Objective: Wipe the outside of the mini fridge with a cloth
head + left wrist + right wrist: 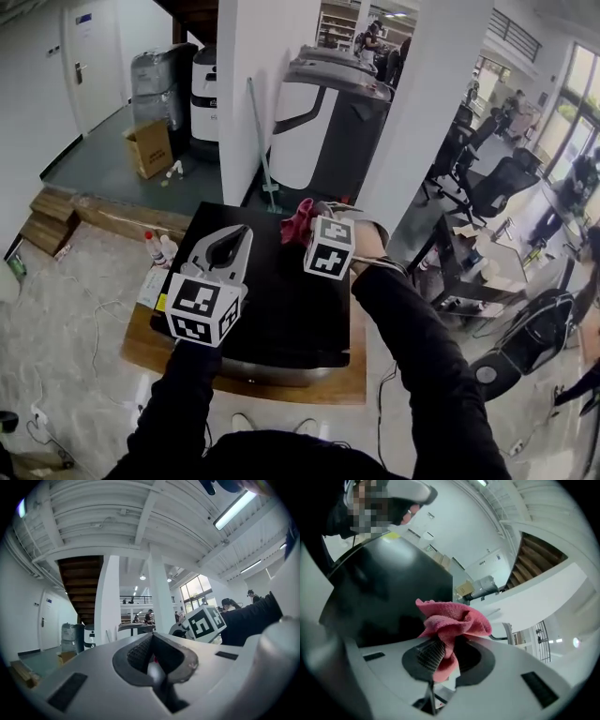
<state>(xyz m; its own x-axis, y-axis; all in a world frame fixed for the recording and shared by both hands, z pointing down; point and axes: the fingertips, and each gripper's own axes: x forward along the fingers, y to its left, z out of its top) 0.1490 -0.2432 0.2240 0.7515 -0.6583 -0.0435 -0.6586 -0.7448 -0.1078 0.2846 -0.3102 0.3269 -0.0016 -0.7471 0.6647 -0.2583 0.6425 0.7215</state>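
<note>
Mini fridge [281, 309], black and glossy, is seen from above on a low wooden platform [349, 382] in the middle of the floor; only its flat top is shown clearly. A red cloth [298, 221] is pinched between the jaws of the right gripper [307, 229] at the far edge of that top, and in the right gripper view the cloth [452, 620] is bunched in loose folds above the ribbed pads. The left gripper [230, 244] is held over the near left part of the top, its jaws pressed together with nothing between them, as the left gripper view [152, 660] shows.

The cloth is judged soft, light and limp, so a grip at its bunched middle is suitable, with the free folds left to spread on the surface. The fridge is judged heavy, stiff and smooth, unlikely to shift under wiping pressure. The sides and door are not judged wiped.
</note>
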